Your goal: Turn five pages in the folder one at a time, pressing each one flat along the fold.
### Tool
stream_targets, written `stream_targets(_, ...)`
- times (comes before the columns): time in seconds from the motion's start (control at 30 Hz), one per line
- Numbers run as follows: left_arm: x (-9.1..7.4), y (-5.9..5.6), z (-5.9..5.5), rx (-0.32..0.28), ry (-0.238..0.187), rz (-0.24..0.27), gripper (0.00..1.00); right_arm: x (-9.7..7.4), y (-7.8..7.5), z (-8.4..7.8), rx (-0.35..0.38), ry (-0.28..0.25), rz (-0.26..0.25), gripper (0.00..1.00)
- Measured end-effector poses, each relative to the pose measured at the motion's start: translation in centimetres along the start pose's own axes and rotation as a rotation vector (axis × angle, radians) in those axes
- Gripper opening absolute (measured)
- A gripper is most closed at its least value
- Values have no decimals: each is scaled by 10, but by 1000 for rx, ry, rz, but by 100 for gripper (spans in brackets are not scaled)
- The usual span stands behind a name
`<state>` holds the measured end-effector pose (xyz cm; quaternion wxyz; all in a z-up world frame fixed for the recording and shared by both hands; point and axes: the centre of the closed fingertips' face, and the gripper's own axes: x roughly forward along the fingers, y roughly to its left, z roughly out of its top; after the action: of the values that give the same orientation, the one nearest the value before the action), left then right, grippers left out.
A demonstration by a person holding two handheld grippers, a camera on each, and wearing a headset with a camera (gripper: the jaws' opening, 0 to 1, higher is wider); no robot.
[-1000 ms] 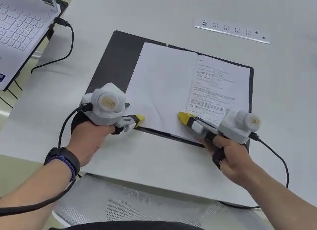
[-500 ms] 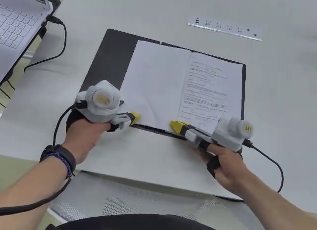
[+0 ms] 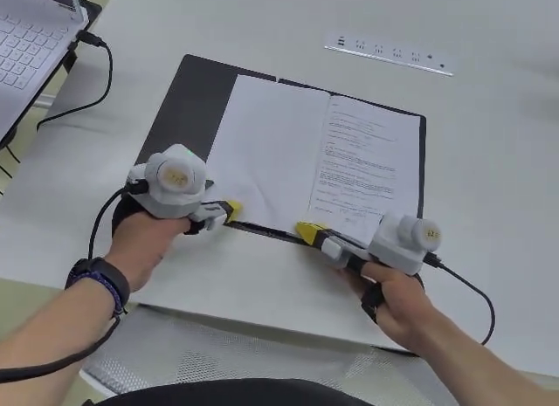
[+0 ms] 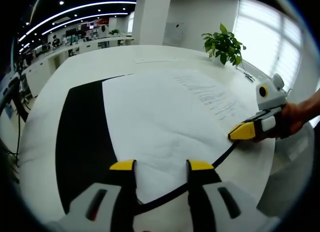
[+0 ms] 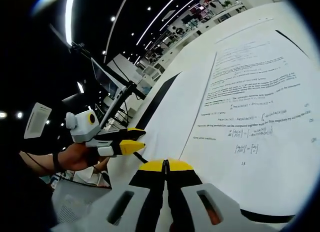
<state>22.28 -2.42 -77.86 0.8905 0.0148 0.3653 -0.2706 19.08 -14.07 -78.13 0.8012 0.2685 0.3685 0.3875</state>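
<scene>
The open black folder (image 3: 185, 109) lies on the white desk (image 3: 253, 279) just ahead of both grippers. The left gripper (image 4: 161, 165) has its yellow-tipped jaws parted and holds nothing. Its tips sit at the folder's near edge, with the blank white page (image 4: 165, 112) straight ahead. The right gripper (image 5: 165, 165) has its jaws closed tip to tip, with nothing visibly between them, at the near edge by the fold. The printed white page (image 5: 250, 92) spreads ahead and to its right.
</scene>
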Motion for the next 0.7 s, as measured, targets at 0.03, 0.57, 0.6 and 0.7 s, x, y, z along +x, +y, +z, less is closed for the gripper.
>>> stream_targets(0.03, 0, 0, 0, 1, 0, 0, 38, 0, 0, 0, 0, 0, 0, 0)
stream_targets(0.57, -9, -13, 18, -131, -60, -61, 46, -17, 16, 25, -49, -78, 5, 2)
stream_targets(0.6, -9, -13, 17, -127, -57, -61, 47, -18, 15, 26, -54, -81, -1, 3)
stream_targets(0.7, -13, -15, 17, -109, -49, -58, 48, -25, 8, 29, -97, -71, -34, 7)
